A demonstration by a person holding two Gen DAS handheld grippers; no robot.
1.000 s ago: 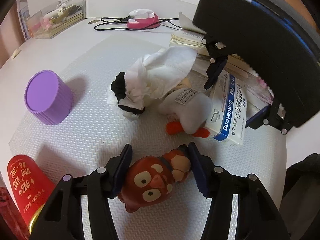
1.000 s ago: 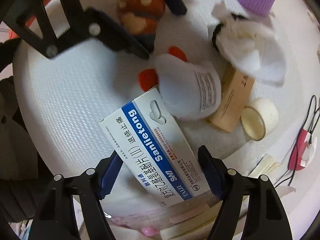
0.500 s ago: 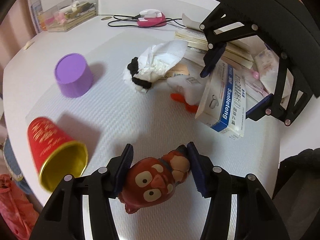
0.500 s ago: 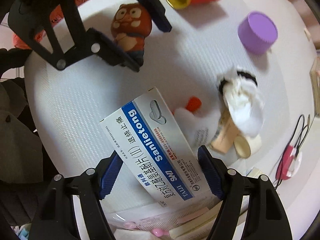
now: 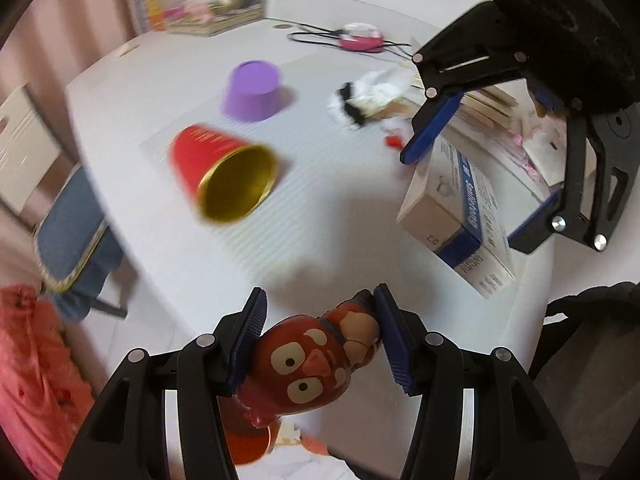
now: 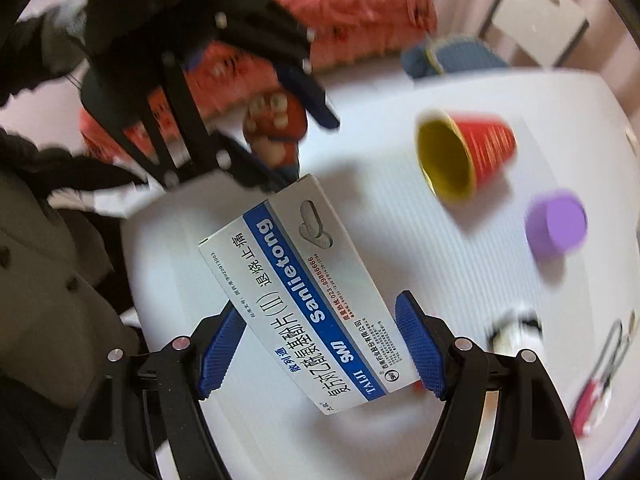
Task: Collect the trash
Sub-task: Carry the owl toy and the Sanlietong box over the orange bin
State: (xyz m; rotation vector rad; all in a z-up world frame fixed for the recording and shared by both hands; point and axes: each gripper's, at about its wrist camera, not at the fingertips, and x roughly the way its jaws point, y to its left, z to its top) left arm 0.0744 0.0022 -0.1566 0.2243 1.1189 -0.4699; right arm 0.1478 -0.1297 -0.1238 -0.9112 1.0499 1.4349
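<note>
My left gripper [image 5: 320, 340] is shut on a red-brown owl figurine [image 5: 316, 364] and holds it in the air past the table's near edge. It also shows in the right wrist view [image 6: 276, 128]. My right gripper [image 6: 320, 344] is shut on a white-and-blue medicine box [image 6: 304, 288], lifted above the table; the box also shows in the left wrist view [image 5: 460, 216]. A crumpled white tissue with a black band [image 5: 368, 98] lies on the grey mat [image 5: 320, 184].
A red paper cup with gold inside [image 5: 224, 176] lies on its side on the mat, beside a purple cup upside down [image 5: 252, 88]. Books and packets [image 5: 492, 108] are stacked at right. A pink device with cable [image 5: 360, 40] lies far back. A red bag [image 5: 36, 380] hangs below left.
Both grippers have lifted and pulled back toward the table's near edge with their loads. The mat objects look smaller and farther; the red cup has come fully into view.
</note>
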